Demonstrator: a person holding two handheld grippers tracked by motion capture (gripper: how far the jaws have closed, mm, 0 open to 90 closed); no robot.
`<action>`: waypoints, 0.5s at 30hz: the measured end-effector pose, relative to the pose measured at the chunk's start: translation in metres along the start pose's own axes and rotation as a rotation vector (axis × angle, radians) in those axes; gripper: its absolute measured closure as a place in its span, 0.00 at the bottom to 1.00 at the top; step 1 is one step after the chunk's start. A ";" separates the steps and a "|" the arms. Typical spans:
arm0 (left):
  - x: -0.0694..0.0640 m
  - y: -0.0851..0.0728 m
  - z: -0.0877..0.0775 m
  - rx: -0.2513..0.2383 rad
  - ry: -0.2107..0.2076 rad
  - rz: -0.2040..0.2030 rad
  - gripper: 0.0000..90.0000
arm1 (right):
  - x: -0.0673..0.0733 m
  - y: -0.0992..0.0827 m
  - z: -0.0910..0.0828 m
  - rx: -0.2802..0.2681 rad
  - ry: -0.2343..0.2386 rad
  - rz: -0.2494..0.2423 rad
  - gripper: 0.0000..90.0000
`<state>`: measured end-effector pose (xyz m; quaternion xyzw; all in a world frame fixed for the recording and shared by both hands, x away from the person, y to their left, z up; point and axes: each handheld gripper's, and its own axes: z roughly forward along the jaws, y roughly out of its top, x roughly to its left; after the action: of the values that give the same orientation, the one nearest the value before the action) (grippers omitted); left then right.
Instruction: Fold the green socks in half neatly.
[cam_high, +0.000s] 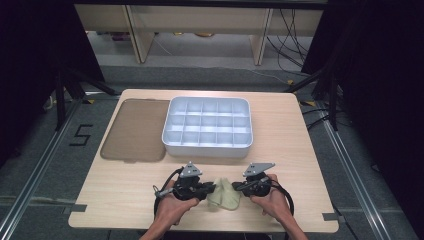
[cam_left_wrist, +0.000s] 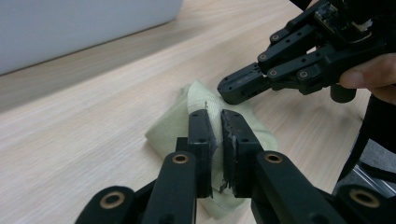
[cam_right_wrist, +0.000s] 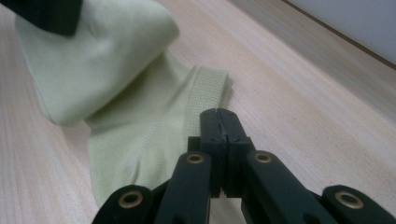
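Observation:
A pale green sock (cam_high: 224, 197) lies crumpled near the table's front edge, between my two grippers. My left gripper (cam_high: 209, 190) is shut on a raised fold of the sock (cam_left_wrist: 205, 100), and the fabric runs up between its jaws (cam_left_wrist: 215, 114). My right gripper (cam_high: 239, 187) comes in from the other side with its jaws pressed together. Its tips (cam_right_wrist: 218, 112) sit at the sock's ribbed cuff (cam_right_wrist: 210, 86), and no fabric shows between them. From the left gripper view, the right gripper (cam_left_wrist: 229, 91) touches the top of the fold.
A white tray (cam_high: 207, 149) divided into several compartments stands behind the grippers at mid-table. A flat brown lid (cam_high: 135, 130) lies to its left. The wooden table (cam_high: 115, 190) has bare room left and right of the hands.

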<state>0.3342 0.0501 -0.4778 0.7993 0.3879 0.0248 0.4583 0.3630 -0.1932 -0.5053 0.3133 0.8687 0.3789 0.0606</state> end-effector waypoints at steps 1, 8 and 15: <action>-0.002 0.000 0.006 0.012 0.000 0.001 0.90 | 0.000 0.000 0.000 -0.001 0.002 -0.004 1.00; -0.003 -0.001 0.017 0.037 -0.003 -0.001 0.90 | -0.003 -0.002 -0.001 0.000 0.015 0.002 1.00; -0.004 0.000 0.024 0.038 -0.015 -0.014 0.86 | -0.004 -0.002 -0.001 -0.002 0.016 0.008 0.98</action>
<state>0.3403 0.0305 -0.4904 0.8053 0.3905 0.0083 0.4461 0.3645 -0.1975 -0.5064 0.3136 0.8676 0.3823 0.0523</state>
